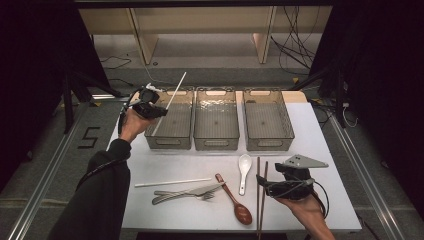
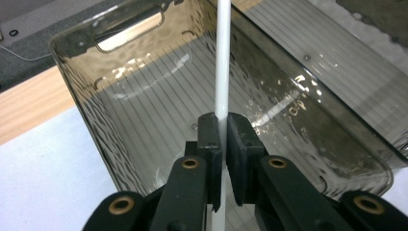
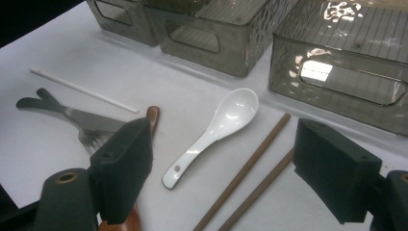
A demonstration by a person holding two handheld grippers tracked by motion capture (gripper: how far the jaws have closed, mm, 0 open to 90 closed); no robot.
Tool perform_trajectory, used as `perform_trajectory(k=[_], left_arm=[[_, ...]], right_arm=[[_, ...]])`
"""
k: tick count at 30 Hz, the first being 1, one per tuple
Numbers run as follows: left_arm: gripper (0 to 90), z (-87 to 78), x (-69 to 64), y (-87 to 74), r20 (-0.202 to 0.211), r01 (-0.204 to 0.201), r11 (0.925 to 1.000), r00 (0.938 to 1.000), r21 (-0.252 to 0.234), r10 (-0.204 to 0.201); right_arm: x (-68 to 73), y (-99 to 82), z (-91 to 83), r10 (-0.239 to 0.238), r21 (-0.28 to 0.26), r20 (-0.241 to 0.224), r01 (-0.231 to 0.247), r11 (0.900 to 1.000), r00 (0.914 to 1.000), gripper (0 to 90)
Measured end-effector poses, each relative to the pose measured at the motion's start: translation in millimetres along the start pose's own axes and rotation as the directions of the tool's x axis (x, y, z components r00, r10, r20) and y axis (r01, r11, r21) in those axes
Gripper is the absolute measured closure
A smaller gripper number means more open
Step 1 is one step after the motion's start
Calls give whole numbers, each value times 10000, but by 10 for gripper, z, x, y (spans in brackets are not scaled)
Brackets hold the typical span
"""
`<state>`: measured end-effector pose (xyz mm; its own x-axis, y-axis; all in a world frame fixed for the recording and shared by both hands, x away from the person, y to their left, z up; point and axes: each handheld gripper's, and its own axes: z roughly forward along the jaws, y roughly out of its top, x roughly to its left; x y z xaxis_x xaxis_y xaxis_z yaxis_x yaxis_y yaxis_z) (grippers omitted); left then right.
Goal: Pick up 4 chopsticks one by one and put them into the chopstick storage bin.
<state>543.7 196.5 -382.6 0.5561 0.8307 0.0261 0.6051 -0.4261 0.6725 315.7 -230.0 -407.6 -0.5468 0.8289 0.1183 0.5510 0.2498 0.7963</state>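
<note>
1. Our left gripper (image 1: 159, 111) is black, with brass-ringed screws and a black cable.
2. Our right gripper (image 1: 261, 183) carries a grey three-cornered plate; its pads (image 3: 126, 161) are thick, black blocks.
3. We wear a black sleeve (image 1: 102, 187).

White spoon (image 1: 244, 169), knife (image 1: 187, 192), fork (image 1: 200, 196) on table (image 1: 325, 145).

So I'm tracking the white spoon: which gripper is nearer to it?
Right. The right gripper sits open just beside the white spoon, past the chopsticks. The left gripper is off at the left bin, holding a white stick.
</note>
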Motion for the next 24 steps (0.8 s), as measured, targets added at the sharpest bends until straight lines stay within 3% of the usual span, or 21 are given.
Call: perform_trajectory(k=[10,24], left_arm=[[840,45,13,-80,11,-25,9997,10000,225,24],[837,140,40,-149,2,26,9951,10000,993,-26]], right_arm=[[4,0,2,-33,17,-11,33,10000,10000,229],[6,-1,3,-44,34,-21,44,10000,10000,229]])
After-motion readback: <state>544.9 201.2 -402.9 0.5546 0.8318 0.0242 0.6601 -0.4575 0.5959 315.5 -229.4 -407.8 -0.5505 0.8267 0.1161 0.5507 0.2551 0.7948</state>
